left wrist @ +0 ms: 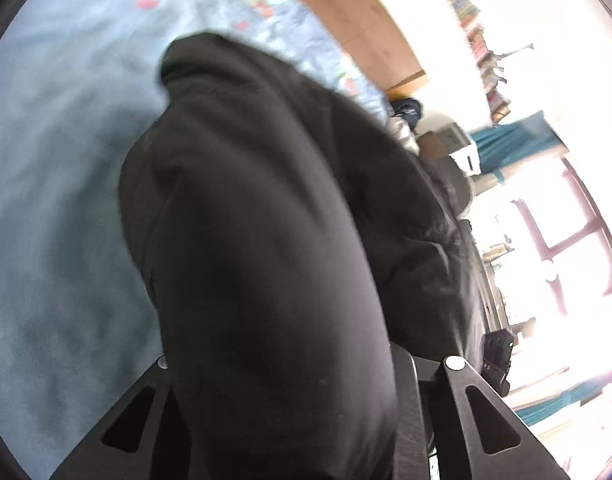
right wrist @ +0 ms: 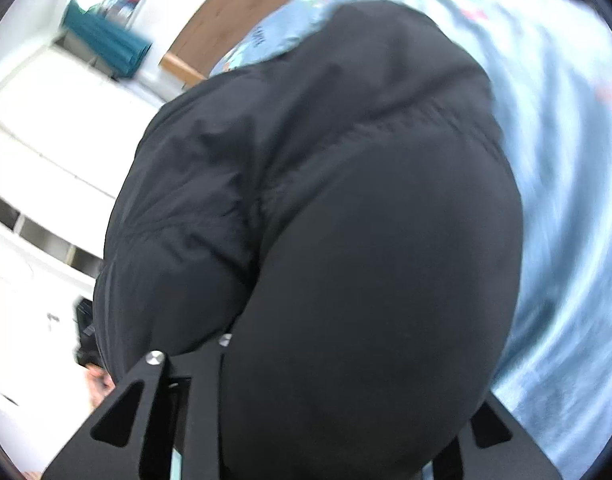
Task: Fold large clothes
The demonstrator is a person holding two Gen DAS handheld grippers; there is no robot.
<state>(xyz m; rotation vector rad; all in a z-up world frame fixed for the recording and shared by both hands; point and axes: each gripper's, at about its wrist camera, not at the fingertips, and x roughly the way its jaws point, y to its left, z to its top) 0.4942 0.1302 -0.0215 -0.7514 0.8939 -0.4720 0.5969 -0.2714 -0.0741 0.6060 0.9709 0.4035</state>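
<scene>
Between both tongs [left wrist: 306, 364] [right wrist: 321, 364] bulges a pinched black jacket [left wrist: 266, 220] [right wrist: 345, 200].

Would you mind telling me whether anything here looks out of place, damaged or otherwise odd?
Nothing stands out as damaged or spilled. The black jacket bulges in a puffy, uneven bundle between the fingers of the left gripper and right gripper, above the light blue bedsheet. Both views are motion-blurred.
</scene>
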